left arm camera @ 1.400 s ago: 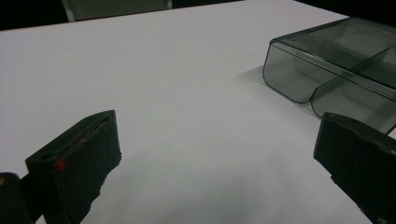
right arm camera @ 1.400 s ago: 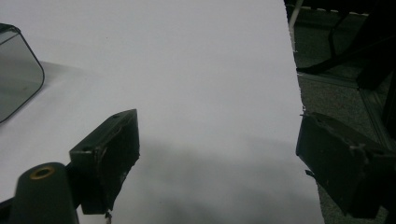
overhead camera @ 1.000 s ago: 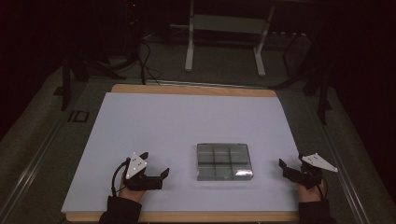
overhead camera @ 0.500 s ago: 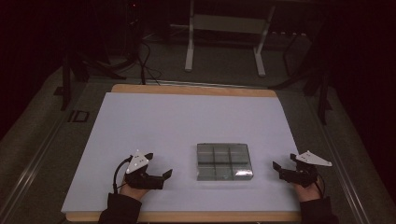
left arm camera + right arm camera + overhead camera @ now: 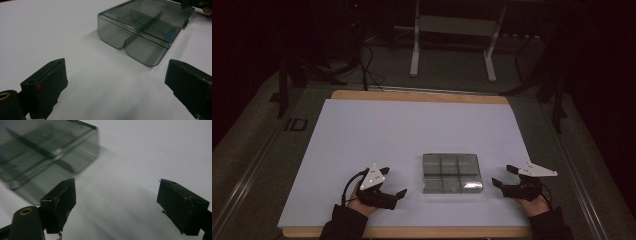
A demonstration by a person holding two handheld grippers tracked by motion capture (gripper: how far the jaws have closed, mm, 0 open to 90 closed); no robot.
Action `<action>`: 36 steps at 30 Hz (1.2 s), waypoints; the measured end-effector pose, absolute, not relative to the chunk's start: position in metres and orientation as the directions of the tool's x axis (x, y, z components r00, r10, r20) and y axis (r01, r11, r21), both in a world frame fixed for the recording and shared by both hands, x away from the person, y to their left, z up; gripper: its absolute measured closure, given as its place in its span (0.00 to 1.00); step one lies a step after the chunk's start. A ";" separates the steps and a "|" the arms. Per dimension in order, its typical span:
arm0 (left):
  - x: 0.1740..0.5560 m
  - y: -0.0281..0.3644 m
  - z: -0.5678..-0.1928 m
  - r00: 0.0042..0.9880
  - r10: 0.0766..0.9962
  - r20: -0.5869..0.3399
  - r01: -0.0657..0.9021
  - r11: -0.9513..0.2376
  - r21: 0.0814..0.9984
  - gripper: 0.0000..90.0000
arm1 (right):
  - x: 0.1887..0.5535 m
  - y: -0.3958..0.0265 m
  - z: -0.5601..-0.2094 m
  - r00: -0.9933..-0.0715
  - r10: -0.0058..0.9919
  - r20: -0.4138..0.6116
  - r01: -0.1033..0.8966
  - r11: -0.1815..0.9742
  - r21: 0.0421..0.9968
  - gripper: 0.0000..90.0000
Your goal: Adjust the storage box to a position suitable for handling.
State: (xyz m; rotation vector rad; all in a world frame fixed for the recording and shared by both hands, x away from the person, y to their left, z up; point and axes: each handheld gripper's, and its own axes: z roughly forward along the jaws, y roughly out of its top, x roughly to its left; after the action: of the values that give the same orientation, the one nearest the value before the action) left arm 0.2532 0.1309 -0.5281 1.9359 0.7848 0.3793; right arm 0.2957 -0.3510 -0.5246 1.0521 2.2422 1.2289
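Where the white sheet (image 5: pixel 412 135) nears its front edge, lies a smoky, see-through plastic box (image 5: pixel 451 173), lid shut, flat on the sheet, split by dividers into a grid of small compartments. From above, looks like a dark square pane with a bright glint at the front right corner. Flanked by both tools: left gripper (image 5: pixel 394 184) just beside the box's left side, right gripper (image 5: pixel 504 175) just beside its right side, neither touching it.

Up close along the left gripper (image 5: pixel 116 85), reveals what the high view hides: rounded lower corners on the box (image 5: pixel 145 27), a lid seam with small blue marks at its ends, a latch on the far side, one partition running through the middle. Black jaws stand wide apart, bare sheet between them.

Along the right gripper (image 5: pixel 116 202), gives the box (image 5: pixel 45 157) blurred, one corner near the left jaw but clear of it. Jaws wide, just been closing a little, nothing between them.
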 end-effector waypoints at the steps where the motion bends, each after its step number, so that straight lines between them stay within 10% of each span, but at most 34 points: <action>1: 0.253 0.129 -0.528 0.748 0.661 -0.066 0.360 -0.320 0.876 0.07 | 0.296 -0.351 -0.525 -0.650 0.759 0.028 0.432 0.339 0.836 0.22; 14: 0.260 0.105 -0.531 0.790 0.608 -0.076 0.359 -0.359 0.862 0.24 | 0.291 -0.330 -0.525 -0.764 0.645 -0.004 0.366 0.439 0.820 0.41; 36: 0.270 0.076 -0.537 0.850 0.527 -0.018 0.319 -0.487 0.813 0.98 | 0.289 -0.325 -0.527 -0.825 0.565 0.017 0.346 0.480 0.806 1.00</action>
State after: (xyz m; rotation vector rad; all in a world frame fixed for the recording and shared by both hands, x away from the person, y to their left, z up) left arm 0.2696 0.0763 -0.5370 2.1202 0.6145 0.2914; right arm 0.2891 -0.3246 -0.5272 0.7790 2.4771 1.2640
